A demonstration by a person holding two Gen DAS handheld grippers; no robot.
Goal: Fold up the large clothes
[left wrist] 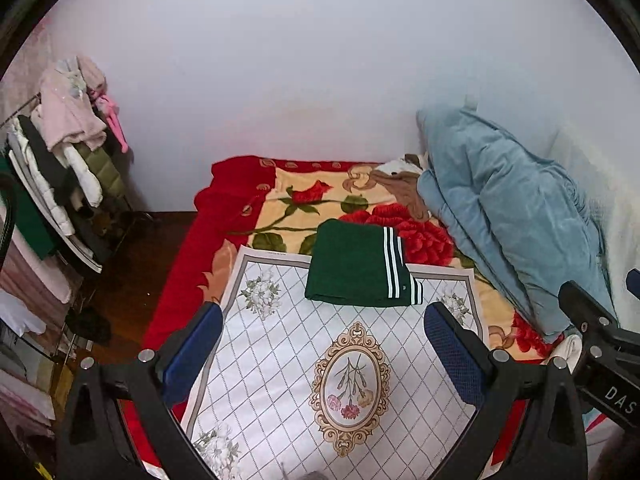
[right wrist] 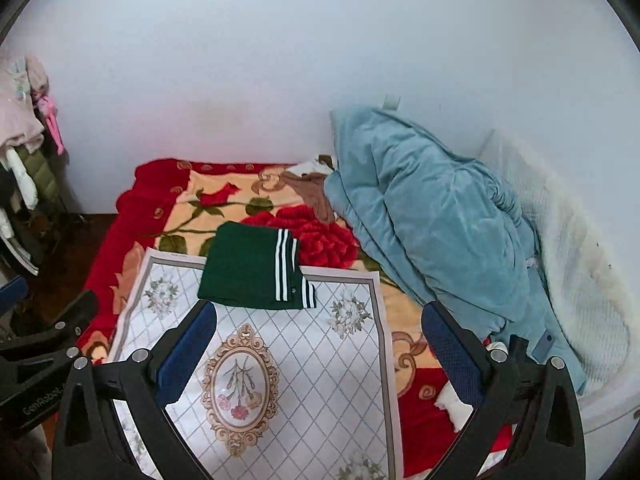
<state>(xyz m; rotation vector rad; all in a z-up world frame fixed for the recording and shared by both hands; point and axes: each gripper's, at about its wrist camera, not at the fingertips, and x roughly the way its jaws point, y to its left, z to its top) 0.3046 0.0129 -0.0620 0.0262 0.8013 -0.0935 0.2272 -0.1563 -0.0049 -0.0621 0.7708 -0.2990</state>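
Observation:
A dark green garment with white stripes [left wrist: 358, 266] lies folded into a neat rectangle at the far edge of a white patterned mat [left wrist: 280, 360] on the bed. It also shows in the right wrist view [right wrist: 252, 266], on the mat [right wrist: 304, 360]. My left gripper [left wrist: 322, 316] is open and empty, held above the mat on the near side of the garment. My right gripper [right wrist: 318, 316] is open and empty, also above the mat and apart from the garment. Each gripper's body shows at the edge of the other's view.
A red floral blanket [left wrist: 296, 200] covers the bed. A bundled light blue quilt [right wrist: 432, 216] lies along the right wall with a white blanket [right wrist: 580, 272]. A brown garment [left wrist: 404, 188] lies at the back. A clothes rack [left wrist: 64, 152] stands left, over dark floor [left wrist: 132, 280].

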